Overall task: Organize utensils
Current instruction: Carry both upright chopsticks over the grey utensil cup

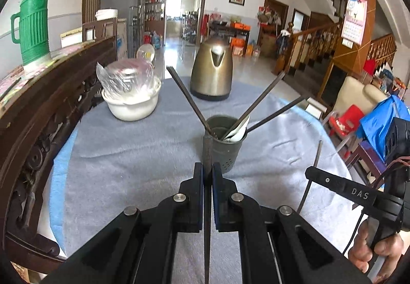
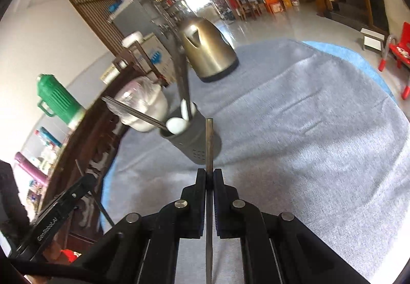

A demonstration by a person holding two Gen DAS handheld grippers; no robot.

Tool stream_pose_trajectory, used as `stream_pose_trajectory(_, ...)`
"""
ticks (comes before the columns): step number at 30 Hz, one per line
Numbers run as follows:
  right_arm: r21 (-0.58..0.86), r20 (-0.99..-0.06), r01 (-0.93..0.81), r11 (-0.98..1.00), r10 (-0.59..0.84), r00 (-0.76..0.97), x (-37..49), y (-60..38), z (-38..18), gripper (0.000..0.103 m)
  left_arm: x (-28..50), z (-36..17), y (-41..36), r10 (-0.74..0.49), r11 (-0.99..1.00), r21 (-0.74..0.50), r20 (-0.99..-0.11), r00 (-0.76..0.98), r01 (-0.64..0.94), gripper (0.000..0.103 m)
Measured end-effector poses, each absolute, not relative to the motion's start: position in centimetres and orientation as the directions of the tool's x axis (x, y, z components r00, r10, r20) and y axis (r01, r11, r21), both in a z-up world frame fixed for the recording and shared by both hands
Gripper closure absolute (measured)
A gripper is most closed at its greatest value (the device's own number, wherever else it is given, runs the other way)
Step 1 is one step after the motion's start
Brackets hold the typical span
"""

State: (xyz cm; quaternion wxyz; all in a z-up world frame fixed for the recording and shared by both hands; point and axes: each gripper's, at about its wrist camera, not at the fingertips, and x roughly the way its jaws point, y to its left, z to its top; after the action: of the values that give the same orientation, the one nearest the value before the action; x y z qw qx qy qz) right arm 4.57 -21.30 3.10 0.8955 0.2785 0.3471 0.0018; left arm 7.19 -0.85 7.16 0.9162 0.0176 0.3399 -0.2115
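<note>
**Both tools clenched on chopsticks above the holder**

Clamped between the pads of the left tool (image 1: 207, 176) is a dark chopstick (image 1: 207, 148), its shaft running back under the camera and its tip pointing toward twelve o'clock, overlapping the near wall of the grey utensil holder (image 1: 226, 145). Likewise the right tool (image 2: 209, 177) is clenched on a second dark chopstick (image 2: 209, 140), whose square end rises in front of the holder (image 2: 194, 140) in the right wrist view. In the left wrist view the right tool appears at four o'clock, gripped by a person's hand (image 1: 376, 253), with its chopstick (image 1: 317, 155) sticking out above and below the fingers.

Standing upright near the middle of the desk (image 1: 128, 171), which is covered in grey-blue cloth, the holder has small holes low on its side. It already contains three dark chopsticks fanning outward (image 1: 189, 96) and white spoons (image 2: 176, 125).

At ten o'clock from the holder sits a white bowl (image 1: 133, 107) holding a crumpled clear plastic bag (image 1: 125, 76). At twelve o'clock, farther back, stands a bronze electric kettle (image 1: 211, 68). Beyond the bowl, a green jug (image 1: 33, 25) stands on a carved dark wooden sideboard (image 1: 51, 94) along the desk's left edge.
</note>
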Motion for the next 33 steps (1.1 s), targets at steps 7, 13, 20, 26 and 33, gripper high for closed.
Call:
stream_pose_trajectory(7,0.508,-0.547,0.130,0.851,0.203,0.812,2.9,-20.8,4.9,0.097,6.0,8.5,0.6,-0.414,0.898,-0.131,-0.576,0.705,0.421,0.097)
stream_pose_trajectory(13,0.493,-0.530,0.094,0.865,0.213,0.821,3.0,-19.4,5.9,0.097,5.7,9.4,0.9,-0.393,0.908,-0.110,-0.559,0.730,0.405,0.097)
stream_pose_trajectory(20,0.474,-0.511,0.074,0.877,0.205,0.835,2.7,-18.7,6.9,0.097,5.2,10.1,0.3,-0.359,0.919,-0.063,-0.541,0.760,0.390,0.097)
stream_pose_trajectory(26,0.462,-0.501,0.071,0.884,0.194,0.843,2.5,-18.6,7.5,0.097,5.0,10.6,0.2,-0.353,0.920,-0.049,-0.531,0.770,0.388,0.097)
stream_pose_trajectory(33,0.452,-0.488,0.061,0.890,0.189,0.852,2.3,-18.4,8.8,0.097,5.3,11.9,0.0,-0.351,0.920,-0.035,-0.517,0.780,0.391,0.097)
